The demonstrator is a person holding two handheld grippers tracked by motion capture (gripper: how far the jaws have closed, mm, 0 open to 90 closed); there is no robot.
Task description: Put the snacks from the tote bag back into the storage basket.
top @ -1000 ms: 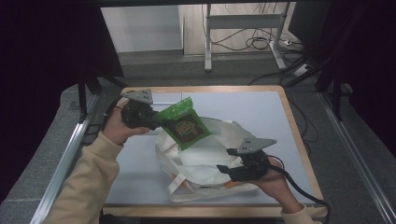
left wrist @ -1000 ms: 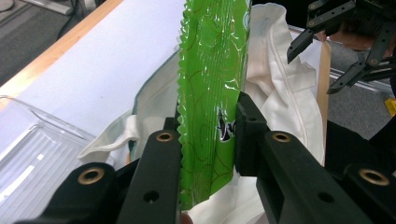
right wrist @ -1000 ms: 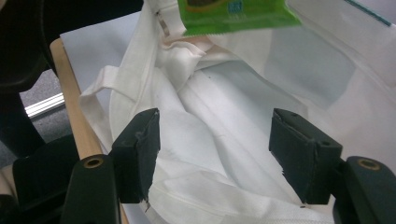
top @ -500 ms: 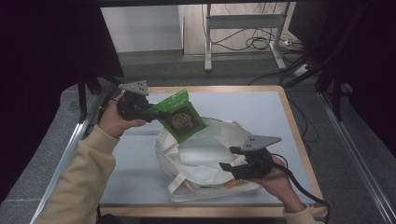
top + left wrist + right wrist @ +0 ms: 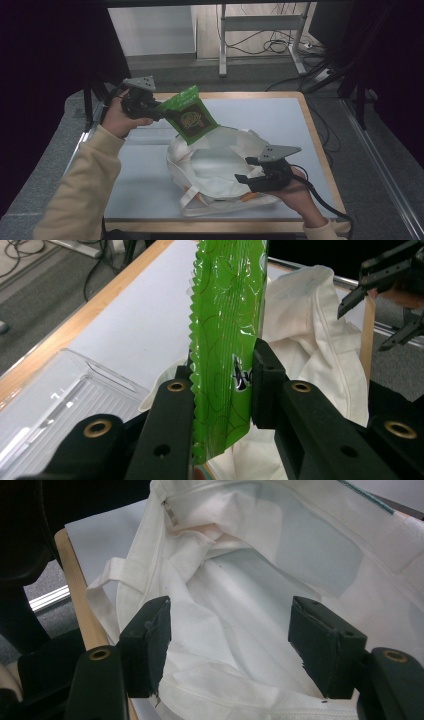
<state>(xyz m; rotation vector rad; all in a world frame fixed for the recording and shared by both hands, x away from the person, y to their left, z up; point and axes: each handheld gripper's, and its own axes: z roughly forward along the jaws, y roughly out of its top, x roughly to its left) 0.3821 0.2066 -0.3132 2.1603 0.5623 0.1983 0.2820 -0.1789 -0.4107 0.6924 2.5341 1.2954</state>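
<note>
**A:** Two grippers in the high view. Left gripper is clamped on the green snack packet, held in the air over the far rim of the white tote bag. Right gripper sits at the bag's near right edge, jaws apart.

**B:** Risk?

**A:** Packet hangs over the rim, not over the opening. Released there, I'd guess it slides off onto the table.

**B:** Left gripper view?

**A:** Jaws pinch the packet near one edge, by the serrated seal. Thin glossy film, small bite. A quick swing could twist it or pull it free. Clear plastic tray lies on the table below, left.

**B:** Right gripper view?

**A:** Jaws spread wide over the bag's interior, holding nothing. Nobody's propping the mouth, so the limp cloth may fold shut and block the drop.
</note>
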